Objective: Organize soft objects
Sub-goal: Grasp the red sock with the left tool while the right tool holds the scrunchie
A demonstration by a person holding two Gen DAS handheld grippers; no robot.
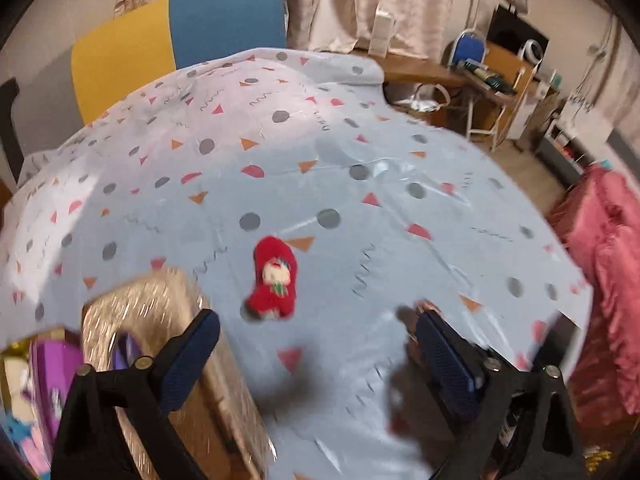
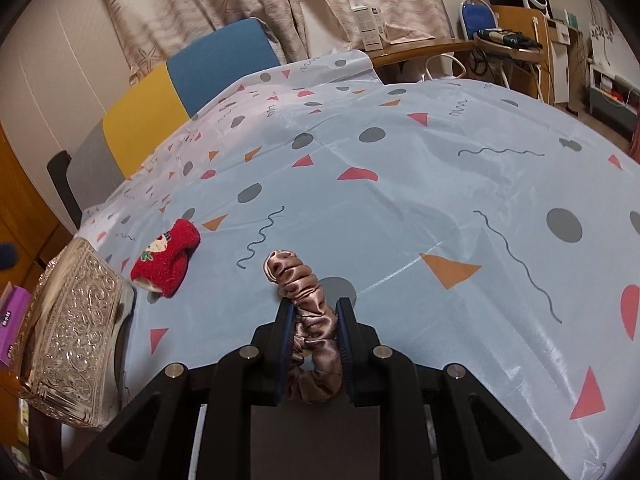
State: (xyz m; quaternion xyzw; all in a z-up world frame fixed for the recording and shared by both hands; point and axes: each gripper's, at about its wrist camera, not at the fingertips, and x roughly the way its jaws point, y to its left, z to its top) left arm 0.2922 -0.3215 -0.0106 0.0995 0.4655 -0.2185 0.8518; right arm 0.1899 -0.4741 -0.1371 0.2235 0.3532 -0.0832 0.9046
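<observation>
A small red fuzzy sock [image 1: 274,278] with a cartoon face lies on the patterned tablecloth [image 1: 360,152]. My left gripper [image 1: 316,344] is open and empty, hovering just short of the sock. The sock also shows in the right wrist view [image 2: 166,256], to the left. My right gripper [image 2: 314,312] is shut on a brown satin scrunchie [image 2: 308,304], held just above the cloth. An ornate silver box [image 2: 74,332] stands at the table's left edge; in the left wrist view it [image 1: 160,312] sits by my left finger.
A purple box [image 1: 52,376] and other items lie left of the silver box. A yellow and blue chair [image 1: 180,36] stands behind the table. A pink fabric heap [image 1: 600,264] is to the right. A wooden desk [image 2: 420,50] with clutter stands at the back.
</observation>
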